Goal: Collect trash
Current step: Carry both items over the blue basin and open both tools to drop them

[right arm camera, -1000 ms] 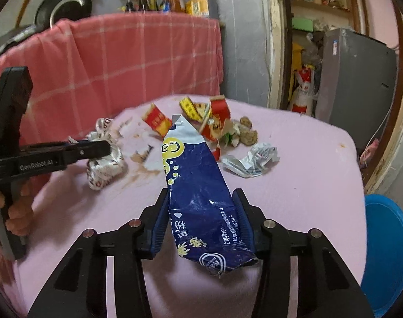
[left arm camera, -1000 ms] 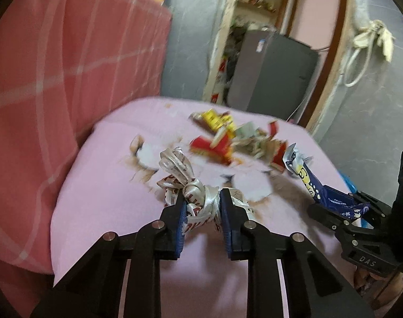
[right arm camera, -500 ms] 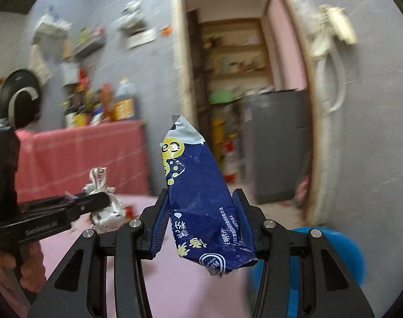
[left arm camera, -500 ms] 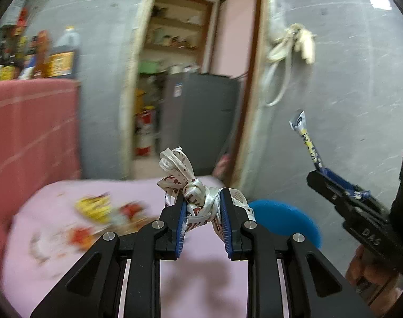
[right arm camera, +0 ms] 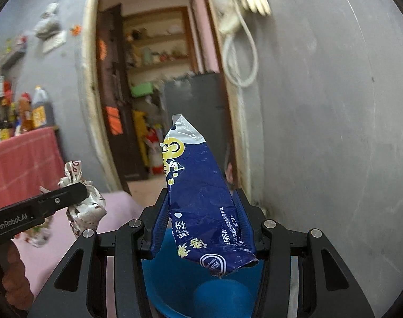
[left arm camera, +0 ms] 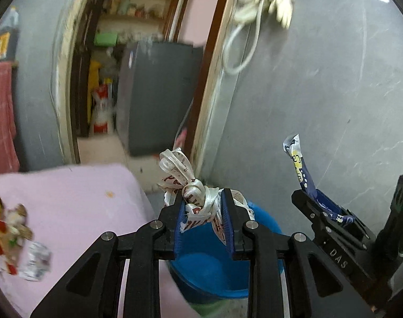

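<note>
My left gripper (left arm camera: 202,204) is shut on a crumpled white wrapper with red print (left arm camera: 187,182) and holds it over the rim of a blue bin (left arm camera: 209,270) on the floor. In the right wrist view that white wrapper (right arm camera: 87,209) hangs at the left in the left gripper (right arm camera: 81,193). My right gripper (right arm camera: 200,201) is shut on a flattened dark blue snack wrapper (right arm camera: 198,185) that stands upright between the pads, above the blue bin (right arm camera: 201,286). From the left wrist view the right gripper (left arm camera: 307,198) is at the right with the blue wrapper (left arm camera: 299,164).
A pink-covered table (left arm camera: 69,204) lies at the left with several more pieces of trash (left arm camera: 10,233) on it. A grey wall (left arm camera: 320,92) rises behind the bin. Through a doorway stands a dark grey appliance (left arm camera: 159,95). A hand (right arm camera: 13,278) holds the left gripper.
Both grippers have swung right, away from the trash pile on the table, to above the blue bin by the wall. Each keeps its wrapper in its grip.
</note>
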The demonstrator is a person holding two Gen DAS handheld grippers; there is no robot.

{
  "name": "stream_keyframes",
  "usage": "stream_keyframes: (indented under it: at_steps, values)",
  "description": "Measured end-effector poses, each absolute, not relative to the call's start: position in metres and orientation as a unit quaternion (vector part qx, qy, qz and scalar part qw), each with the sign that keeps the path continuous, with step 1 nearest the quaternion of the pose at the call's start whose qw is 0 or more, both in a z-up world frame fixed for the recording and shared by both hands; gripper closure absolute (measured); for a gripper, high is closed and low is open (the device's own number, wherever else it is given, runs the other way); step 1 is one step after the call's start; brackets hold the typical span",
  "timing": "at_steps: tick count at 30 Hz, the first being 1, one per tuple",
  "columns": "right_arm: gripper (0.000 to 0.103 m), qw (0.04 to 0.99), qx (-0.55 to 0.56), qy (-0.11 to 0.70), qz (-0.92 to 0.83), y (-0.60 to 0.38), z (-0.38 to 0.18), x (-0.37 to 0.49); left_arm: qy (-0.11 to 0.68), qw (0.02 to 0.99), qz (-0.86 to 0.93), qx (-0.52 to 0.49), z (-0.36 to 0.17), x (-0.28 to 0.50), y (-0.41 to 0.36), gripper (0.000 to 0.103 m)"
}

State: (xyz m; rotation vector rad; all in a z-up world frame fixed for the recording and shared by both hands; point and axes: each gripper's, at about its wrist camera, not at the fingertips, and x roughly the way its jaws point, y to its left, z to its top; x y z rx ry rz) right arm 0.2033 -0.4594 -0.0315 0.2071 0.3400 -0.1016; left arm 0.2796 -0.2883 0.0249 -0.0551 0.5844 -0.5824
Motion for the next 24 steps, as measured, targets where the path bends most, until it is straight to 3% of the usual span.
stream_keyframes:
  at_steps: [4,9,15,19,24]
  values:
    - [0.057,0.967,0.125,0.213,-0.06,-0.466,-0.055,0.213,0.345,0.898,-0.273,-0.032,0.004,0.308,-0.305,0.081]
    - [0.055,0.954,0.144,0.258,-0.058,-0.474,-0.076,0.219,0.387,0.88,-0.273,-0.028,-0.016,0.329,-0.318,0.072]
    - [0.047,0.952,0.155,0.26,-0.054,-0.481,-0.073,0.223,0.388,0.881,-0.266,-0.044,-0.019,0.324,-0.308,0.059]
    - [0.041,0.956,0.157,0.241,-0.057,-0.48,-0.059,0.225,0.376,0.888,-0.26,-0.057,-0.008,0.317,-0.295,0.056]
    - [0.02,0.973,0.13,0.181,-0.058,-0.463,-0.026,0.209,0.321,0.915,-0.234,-0.067,0.017,0.299,-0.265,0.035]
